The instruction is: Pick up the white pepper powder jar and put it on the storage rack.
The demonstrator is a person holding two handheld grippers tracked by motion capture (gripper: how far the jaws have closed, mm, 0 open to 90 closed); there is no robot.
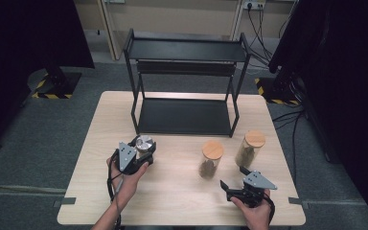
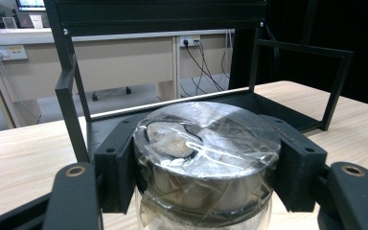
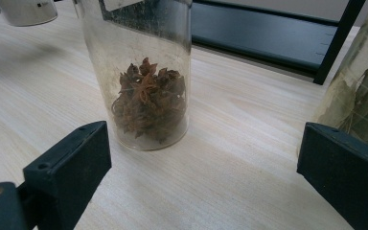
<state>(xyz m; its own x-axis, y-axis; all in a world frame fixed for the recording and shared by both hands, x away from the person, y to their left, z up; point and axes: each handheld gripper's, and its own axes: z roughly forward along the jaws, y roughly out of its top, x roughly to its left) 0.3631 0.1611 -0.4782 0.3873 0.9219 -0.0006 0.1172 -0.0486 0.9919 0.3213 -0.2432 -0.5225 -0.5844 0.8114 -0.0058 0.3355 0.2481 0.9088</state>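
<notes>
Your left tongs [image 1: 141, 149] are pinching the jar [image 2: 206, 163] with the silver lid: in the left gripper view both black pads press the sides of that lid, which is wrapped in clear film. From above, the jar [image 1: 144, 143] sits at the left of the desk [image 1: 182, 201], in front of the rack's [image 1: 187, 50] left leg and well apart from the other two jars. Whether its base touches the desk I cannot tell. Your left hand [image 1: 127, 179] comes in from the bottom edge and grips the tool's body, with the cable trailing down beside your forearm.

Your right tongs [image 1: 234, 178] stand spread wide with nothing between them. They rest low near the front right of the desk, aimed at the two cork-lidded jars. In the right gripper view the pads [image 3: 69, 165] frame bare wood, and the star anise jar [image 3: 146, 76] stands upright just beyond them, left of centre. The leaf jar [image 3: 359, 91] stands at the right edge of that view, close behind the right pad.

From above, the star anise jar [image 1: 212, 159] is near the middle of the desk and the leaf jar [image 1: 250, 147] just to its right, the two apart. Both stand in front of the rack, whose lower shelf [image 1: 184, 116] lies open behind them.
</notes>
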